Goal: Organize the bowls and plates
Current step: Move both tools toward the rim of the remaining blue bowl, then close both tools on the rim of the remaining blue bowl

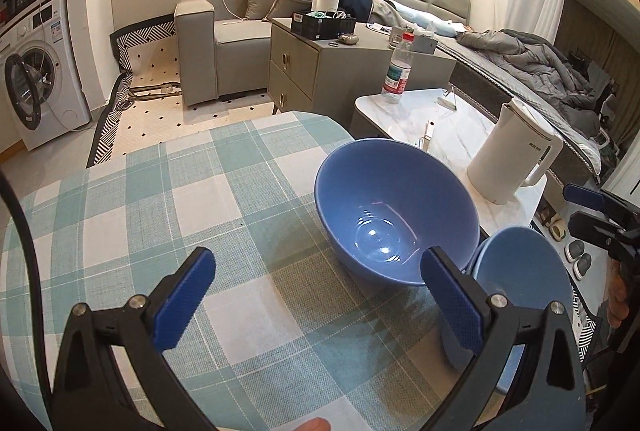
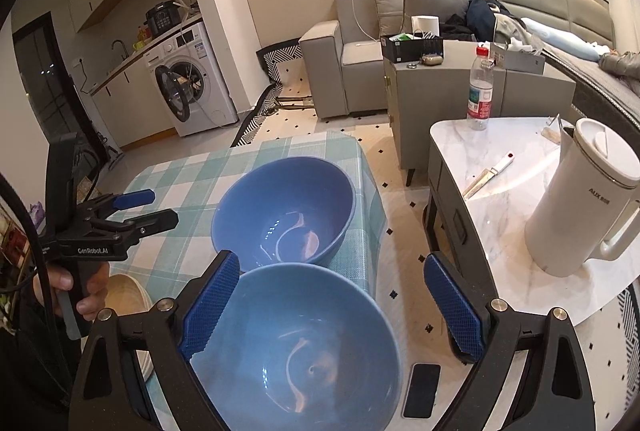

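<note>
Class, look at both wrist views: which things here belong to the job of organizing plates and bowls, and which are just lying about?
Part of the job: dark blue bowl; light blue bowl; white plates; left gripper and right gripper, both open.

Just lying about: white kettle; water bottle; knife; phone.

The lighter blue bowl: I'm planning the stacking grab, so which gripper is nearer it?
Right. The right gripper straddles the lighter bowl; the left gripper sits beside it.
</note>
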Available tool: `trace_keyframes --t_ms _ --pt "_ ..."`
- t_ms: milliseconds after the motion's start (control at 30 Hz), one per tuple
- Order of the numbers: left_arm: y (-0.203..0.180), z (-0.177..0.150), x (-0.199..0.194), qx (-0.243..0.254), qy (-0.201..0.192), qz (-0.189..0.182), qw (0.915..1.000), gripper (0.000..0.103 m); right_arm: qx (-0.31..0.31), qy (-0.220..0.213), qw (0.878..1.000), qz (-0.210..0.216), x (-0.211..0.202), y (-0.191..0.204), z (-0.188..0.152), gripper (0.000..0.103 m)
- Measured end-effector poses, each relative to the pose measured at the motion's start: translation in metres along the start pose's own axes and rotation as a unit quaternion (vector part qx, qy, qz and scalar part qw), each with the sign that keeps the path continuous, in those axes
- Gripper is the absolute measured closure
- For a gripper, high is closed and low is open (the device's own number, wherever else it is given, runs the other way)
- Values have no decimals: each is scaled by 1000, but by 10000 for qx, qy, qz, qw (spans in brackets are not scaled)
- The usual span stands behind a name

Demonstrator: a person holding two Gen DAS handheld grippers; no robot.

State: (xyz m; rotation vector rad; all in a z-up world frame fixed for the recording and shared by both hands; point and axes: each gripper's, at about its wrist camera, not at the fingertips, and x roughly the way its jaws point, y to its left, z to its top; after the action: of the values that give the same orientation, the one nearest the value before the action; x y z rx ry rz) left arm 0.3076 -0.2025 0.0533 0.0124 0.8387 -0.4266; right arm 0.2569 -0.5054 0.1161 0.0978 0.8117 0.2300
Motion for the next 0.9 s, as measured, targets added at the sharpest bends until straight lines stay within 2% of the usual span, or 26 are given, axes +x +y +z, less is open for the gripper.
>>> trace_keyframes --t_ms 333,500,767,900 --pt "2 4 11 -9 63 56 10000 0 3 284 9996 -1 27 -7 21 10" --pt "4 6 17 -60 106 72 9999 0 -11 554 9985 -2 46 -8 24 17" --pt "4 7 26 -60 197 92 9997 0 -3 831 9965 -44 72 -15 27 21" --pt "3 9 31 -46 230 88 9997 1 -27 967 9953 -84 85 -16 28 29"
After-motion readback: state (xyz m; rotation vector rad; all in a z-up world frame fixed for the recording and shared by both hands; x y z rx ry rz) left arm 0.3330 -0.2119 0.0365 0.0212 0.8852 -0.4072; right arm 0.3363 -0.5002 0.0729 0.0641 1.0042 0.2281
